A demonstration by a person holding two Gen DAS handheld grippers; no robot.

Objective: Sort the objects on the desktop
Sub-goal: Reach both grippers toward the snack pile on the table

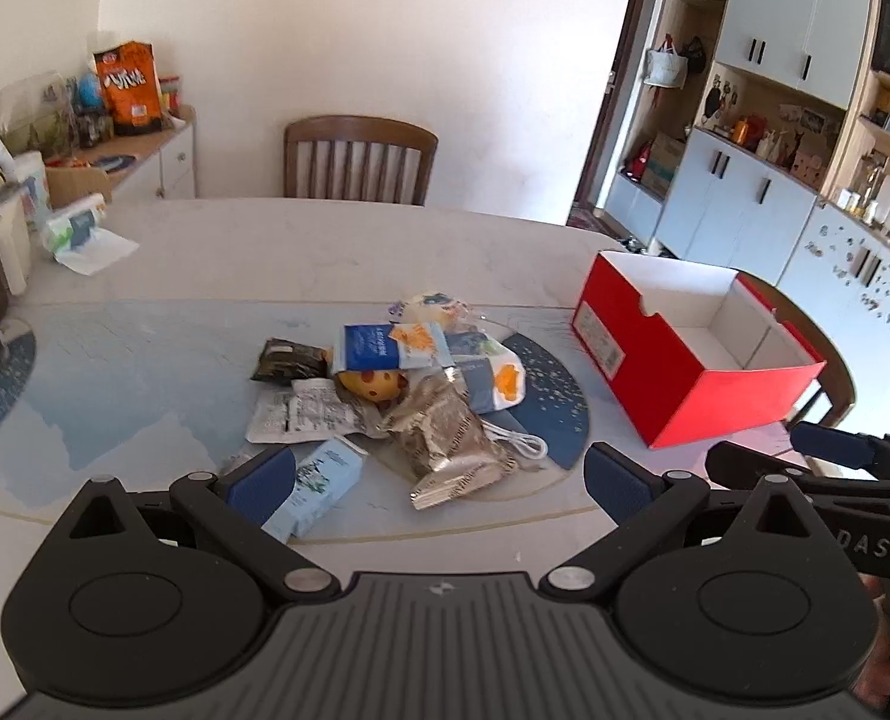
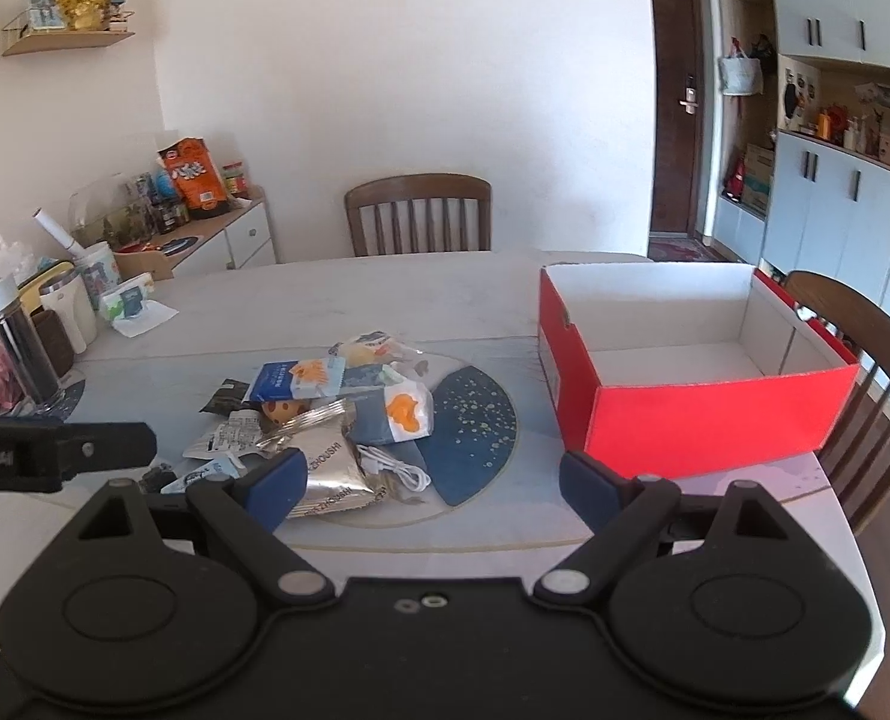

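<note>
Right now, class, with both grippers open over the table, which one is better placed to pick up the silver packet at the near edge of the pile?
Probably left. The silver packet lies between the left gripper fingers, while the right gripper faces more toward the red box.

The table (image 1: 337, 252) has a smooth, pale, stone-like top with a faint sheen. The box (image 2: 709, 414) looks like cardboard, glossy red outside and matt white inside. A crinkled silver packet (image 1: 451, 450) has a shiny foil finish; the small blue carton (image 1: 319, 486) beside it looks like coated paper. The white cable (image 2: 394, 468) is smooth plastic. Both chairs (image 2: 418, 213) are dark varnished wood. The left gripper (image 1: 439, 474) and right gripper (image 2: 433, 480) are matt black plastic with textured blue pads (image 1: 262, 480) and bright metal pins.
</note>
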